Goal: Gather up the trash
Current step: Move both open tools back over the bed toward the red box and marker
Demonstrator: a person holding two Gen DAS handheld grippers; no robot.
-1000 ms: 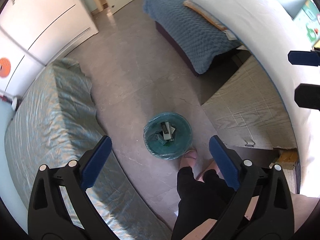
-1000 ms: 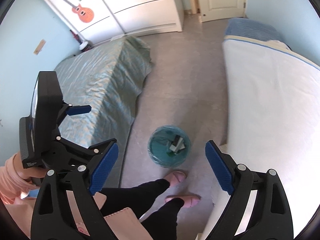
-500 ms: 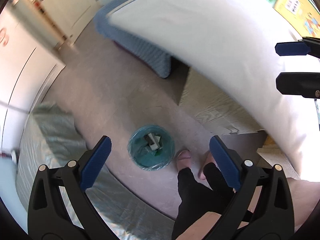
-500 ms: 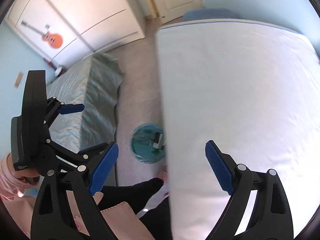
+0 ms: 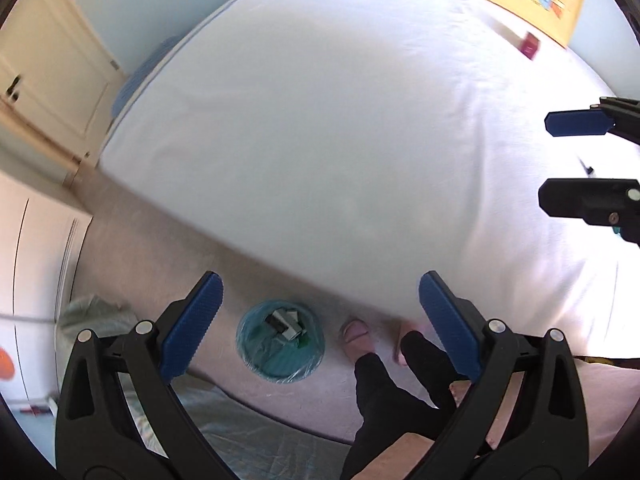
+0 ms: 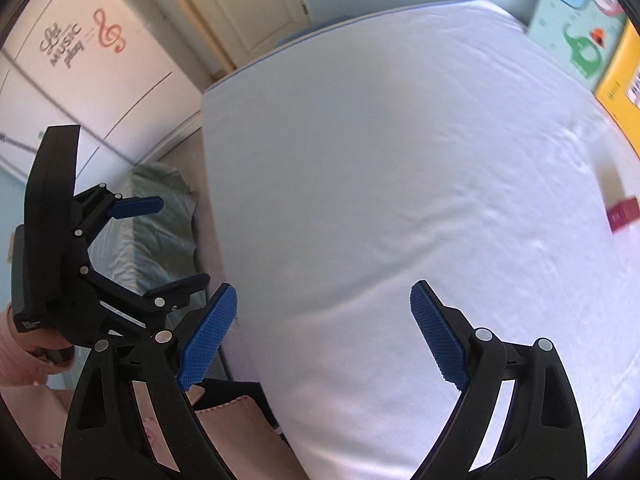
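While the small dark-red box lies on the white bed at the far right, close to the yellow board, both my grippers hang above the sheet with nothing between their pads. My right gripper stands with its jaws spread wide and empty, well apart from the box. My left gripper is likewise spread wide and empty, with the floor showing between its fingers. On that floor, near the bed's edge, sits the teal-lined trash bin, with grey and dark scraps inside. Just right of the bin are my pink slippers. A green-covered bed lies to the left.
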